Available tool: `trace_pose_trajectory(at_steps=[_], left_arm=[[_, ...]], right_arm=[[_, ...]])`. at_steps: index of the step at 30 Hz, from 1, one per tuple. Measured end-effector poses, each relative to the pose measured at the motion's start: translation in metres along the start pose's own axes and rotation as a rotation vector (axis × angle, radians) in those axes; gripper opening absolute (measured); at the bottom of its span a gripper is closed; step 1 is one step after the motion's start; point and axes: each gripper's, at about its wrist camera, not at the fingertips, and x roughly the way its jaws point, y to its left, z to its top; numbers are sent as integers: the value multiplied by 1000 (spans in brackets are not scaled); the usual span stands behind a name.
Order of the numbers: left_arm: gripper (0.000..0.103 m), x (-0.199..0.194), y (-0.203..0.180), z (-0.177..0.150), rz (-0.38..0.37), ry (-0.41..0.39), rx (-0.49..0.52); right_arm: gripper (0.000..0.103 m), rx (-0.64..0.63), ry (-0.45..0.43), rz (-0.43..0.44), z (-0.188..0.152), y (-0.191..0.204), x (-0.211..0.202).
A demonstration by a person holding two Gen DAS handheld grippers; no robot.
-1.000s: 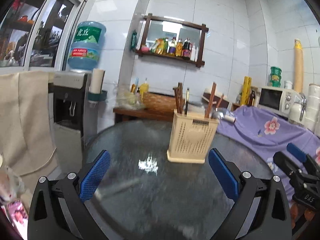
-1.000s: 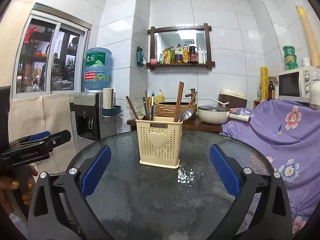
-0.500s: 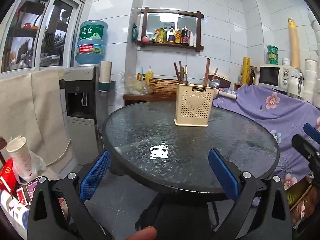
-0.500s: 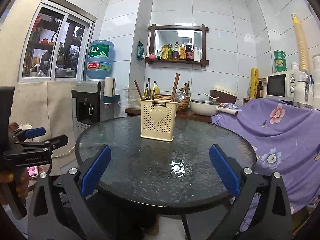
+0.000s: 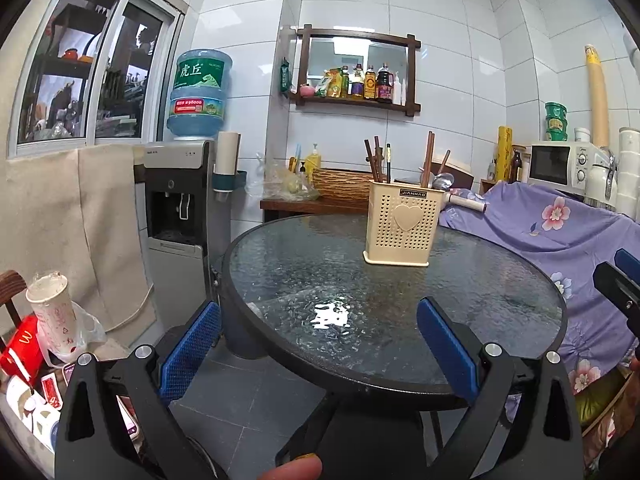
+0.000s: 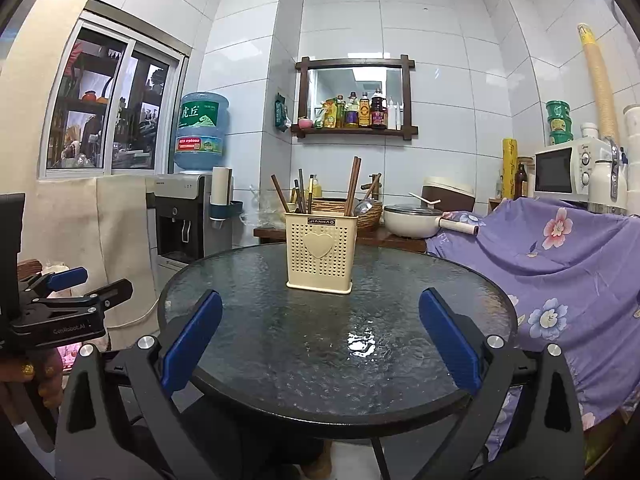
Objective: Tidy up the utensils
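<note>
Left wrist view: the left gripper [image 5: 318, 342] hangs back from the near edge of the round glass table [image 5: 500, 280], its blue-padded fingers [image 5: 190, 350] spread wide with nothing between them; the cream utensil holder [image 5: 400, 226] stands upright on the far half of the table, a little right of centre, with chopsticks [image 5: 429, 154] and a metal spoon [image 5: 442, 180] already standing in it; no loose utensil shows on the glass, so the task looks done or nearly so, and the sound thing now is to keep both tools low, level and clear of the table rim, since any reach forward would only risk knocking the holder over; a fingertip shows at the bottom edge, and the tip of the other tool juts in at the far right.

Right wrist view: the right gripper [image 6: 320, 340] sits just off the near rim, aimed almost straight at the holder [image 6: 320, 254], jaws wide apart and empty; the holder stands near the middle of the table [image 6: 460, 308], heart panel facing the camera, sticks leaning left and right from separate compartments, though which compartment each is in I cannot tell; at the left edge a hand [image 6: 24, 380] holds the left tool side-on, well apart from the table and pointing right; its fingers seem parted here too.
</note>
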Motion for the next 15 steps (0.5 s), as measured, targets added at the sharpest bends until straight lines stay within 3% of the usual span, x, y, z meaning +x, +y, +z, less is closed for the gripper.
trace_pose_trajectory(at_steps=[15], left_arm=[[96, -3, -4, 2, -4, -2, -4]], right_arm=[[97, 18, 12, 7, -3, 0, 1]])
